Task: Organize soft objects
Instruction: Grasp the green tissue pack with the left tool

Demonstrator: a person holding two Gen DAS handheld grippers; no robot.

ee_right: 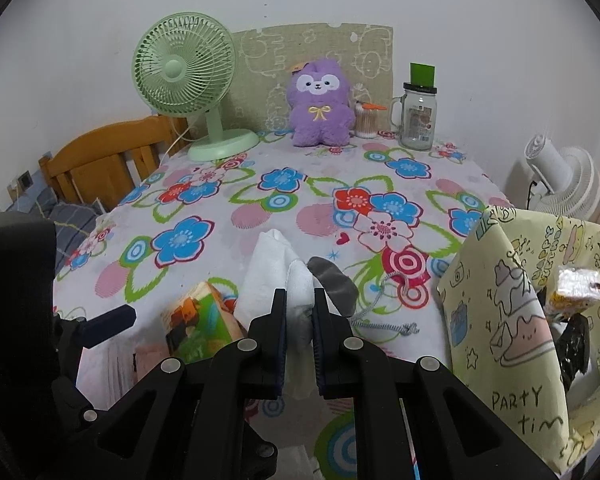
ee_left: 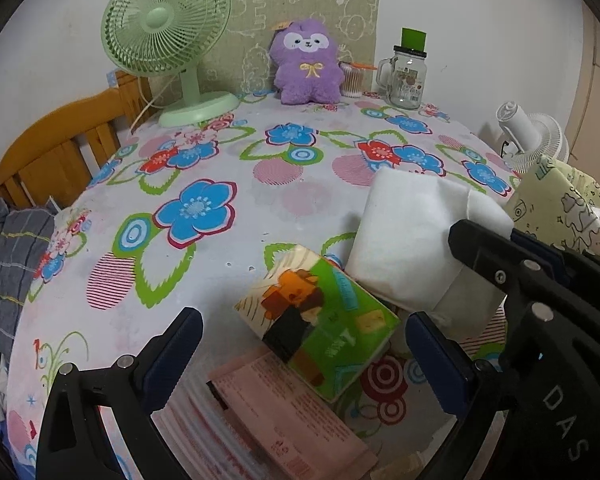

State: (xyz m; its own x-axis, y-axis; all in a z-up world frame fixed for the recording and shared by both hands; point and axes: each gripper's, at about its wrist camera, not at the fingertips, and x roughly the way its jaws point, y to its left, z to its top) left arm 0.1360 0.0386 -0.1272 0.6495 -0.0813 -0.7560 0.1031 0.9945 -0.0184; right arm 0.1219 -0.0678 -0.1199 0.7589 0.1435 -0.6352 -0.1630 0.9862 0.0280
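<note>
Clearly the right claw (ee_right: 300,312) pinches only the white cloth's (ee_right: 276,276) edge beside the green packet (ee_right: 198,320); it may slip, while the left claw (ee_left: 304,340) gapes wide.

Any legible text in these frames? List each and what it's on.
"PARTY tim": yellow cartoon bag, rest cut off.
"DAS": right gripper body.
Glass jar label: too small.
Green tissue pack: blurred.
Pink pack: print too small.

Even, soft indoor light, faint shadows, no glare. Strong fisheye bending with dark corners. Nearest pink packet (ee_left: 288,412) looks blurred, possibly out of focus.
</note>
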